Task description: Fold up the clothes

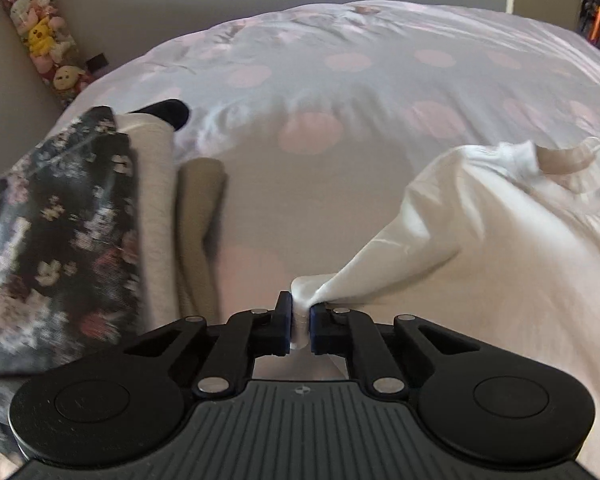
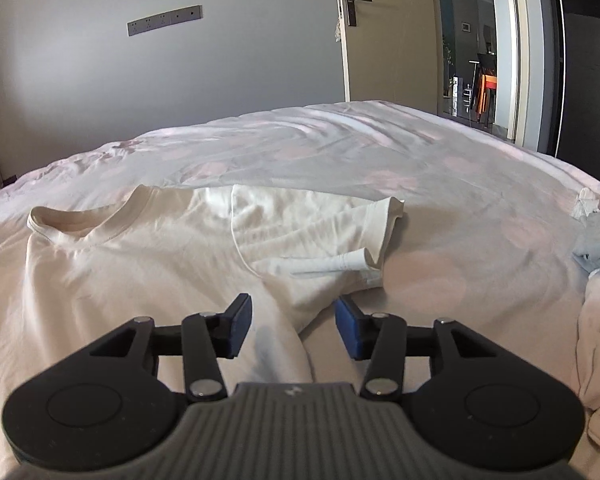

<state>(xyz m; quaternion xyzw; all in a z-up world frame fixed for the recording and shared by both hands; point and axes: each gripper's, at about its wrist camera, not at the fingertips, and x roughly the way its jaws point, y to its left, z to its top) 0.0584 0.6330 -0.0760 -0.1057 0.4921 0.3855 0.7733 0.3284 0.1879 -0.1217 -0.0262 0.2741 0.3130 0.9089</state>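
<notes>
Pinched cloth is bunching between the left gripper (image 1: 300,322), tensioning the white T-shirt (image 2: 160,248) lying spread on the bed (image 2: 340,152); the right gripper (image 2: 292,328) is hovering wide over the shirt's sleeve-side edge, likely readying a fold; folded clothes (image 1: 80,220) are sitting left of the shirt.

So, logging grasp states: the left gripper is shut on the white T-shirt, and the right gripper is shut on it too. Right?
Not quite. The left gripper is shut on the white T-shirt, but the right gripper is open, its jaws spread above the shirt's side edge, as the right wrist view shows.
</notes>
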